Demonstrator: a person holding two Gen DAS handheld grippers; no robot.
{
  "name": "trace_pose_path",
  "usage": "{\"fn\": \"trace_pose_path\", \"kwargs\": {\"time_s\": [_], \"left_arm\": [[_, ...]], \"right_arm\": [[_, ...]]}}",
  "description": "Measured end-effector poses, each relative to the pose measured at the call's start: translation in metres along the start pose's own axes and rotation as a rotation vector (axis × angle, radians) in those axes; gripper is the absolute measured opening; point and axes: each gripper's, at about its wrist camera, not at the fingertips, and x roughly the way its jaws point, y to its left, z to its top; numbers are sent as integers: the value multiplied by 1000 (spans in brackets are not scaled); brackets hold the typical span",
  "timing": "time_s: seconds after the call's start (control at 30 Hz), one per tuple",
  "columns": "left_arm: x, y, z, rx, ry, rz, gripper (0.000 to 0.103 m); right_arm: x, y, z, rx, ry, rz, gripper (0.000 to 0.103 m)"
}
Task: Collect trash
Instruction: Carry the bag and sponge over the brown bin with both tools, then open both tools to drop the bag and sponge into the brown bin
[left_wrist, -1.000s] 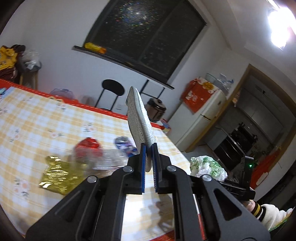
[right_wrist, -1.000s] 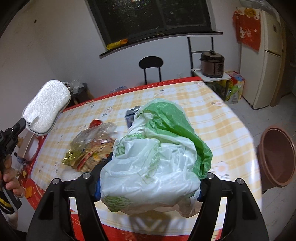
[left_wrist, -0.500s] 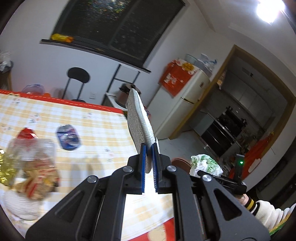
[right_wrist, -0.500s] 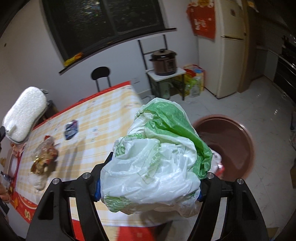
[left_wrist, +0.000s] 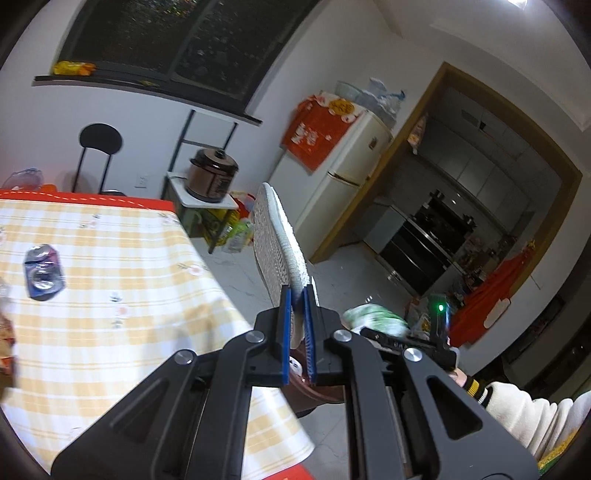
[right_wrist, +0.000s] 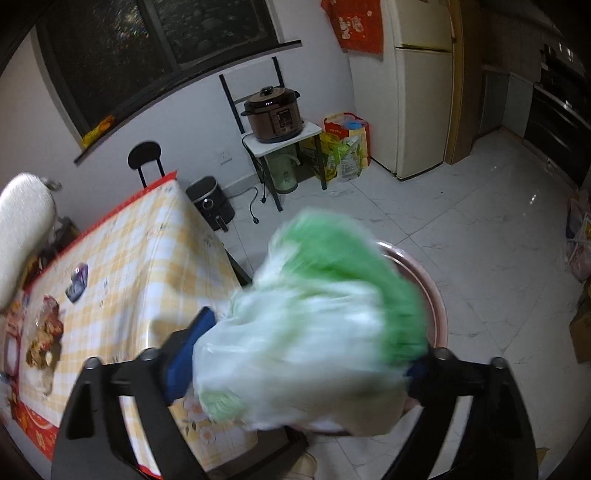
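Just beyond the right gripper (right_wrist: 295, 354), over the brown bin (right_wrist: 437, 306) on the floor, we see the green-and-white plastic bag (right_wrist: 317, 325), blurred, between jaws that have just been opening wide; we judge it is being let go into the bin, though we cannot tell whether the pads still touch it. The left gripper (left_wrist: 296, 325) is clamped narrow on a white scrubbing pad (left_wrist: 280, 243) that stands up from its tips. To the left of both grippers, the table (left_wrist: 110, 266) carries what is left: a crushed can (left_wrist: 42, 271) and a heap of wrappers (right_wrist: 44, 332). The bag hides most of the bin, and the wrappers are too smeared to sort.
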Motion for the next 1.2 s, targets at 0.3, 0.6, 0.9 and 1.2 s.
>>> {"fn": "trace_pose_path", "kwargs": {"time_s": [0.3,0.6,0.9,1.2], "left_arm": [[93,-44,-10,54,134,-107,10],[192,-103,-33,174,289,-208,30],[180,-99,-16,212,222,-135,97],[90,-41,10,264,80,92,97]], "right_arm": [[-37,-34,10,52,-106,15,97],[-99,-90,-25,193,-176,-42,97],[-144,-115,-39,248,-230,-113,98],[-149,-75,-22,178,-248,-134,98]]}}
